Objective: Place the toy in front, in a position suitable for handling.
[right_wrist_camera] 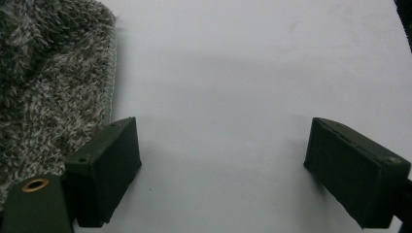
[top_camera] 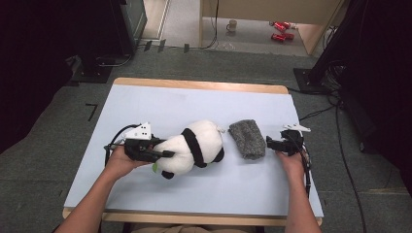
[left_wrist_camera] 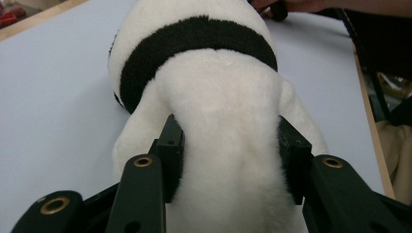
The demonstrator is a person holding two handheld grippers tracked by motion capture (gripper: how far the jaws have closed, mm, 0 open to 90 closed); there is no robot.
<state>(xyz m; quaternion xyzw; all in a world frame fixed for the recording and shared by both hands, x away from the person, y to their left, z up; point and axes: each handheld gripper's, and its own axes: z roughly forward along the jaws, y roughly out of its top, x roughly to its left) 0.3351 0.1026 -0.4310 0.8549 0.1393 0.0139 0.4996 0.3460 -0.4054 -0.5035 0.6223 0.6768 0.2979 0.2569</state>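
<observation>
— Where the person's forearms come up from the bottom of the high view, what do the hands hold?

— Each holds a gripper. The left gripper [top_camera: 163, 154] sits left of centre, and its jaws are clamped on the white rear part of a plush panda [top_camera: 194, 145]. In the left gripper view the black pads sink into the fur on both sides, with the panda's black band higher in the frame.

— And the other one?

— The right gripper [top_camera: 268, 143] is at the right of the high view, low over the pale tabletop [top_camera: 145, 104]. Its jaws stand wide apart with nothing between them; the right gripper view has bare tabletop in the gap.

— Where does the panda lie?

— At the middle of the high view, on its side on the tabletop, touching the left gripper.

— Anything beside it?

— A grey fuzzy cloth [top_camera: 248, 138] lies just right of the panda, between it and the right gripper. In the right gripper view it takes the upper left, just beside one jaw.

— Farther off?

— Beyond the tabletop, at the top of the high view, a mug [top_camera: 232, 25] and red cans [top_camera: 281, 30] rest on the floor.
</observation>
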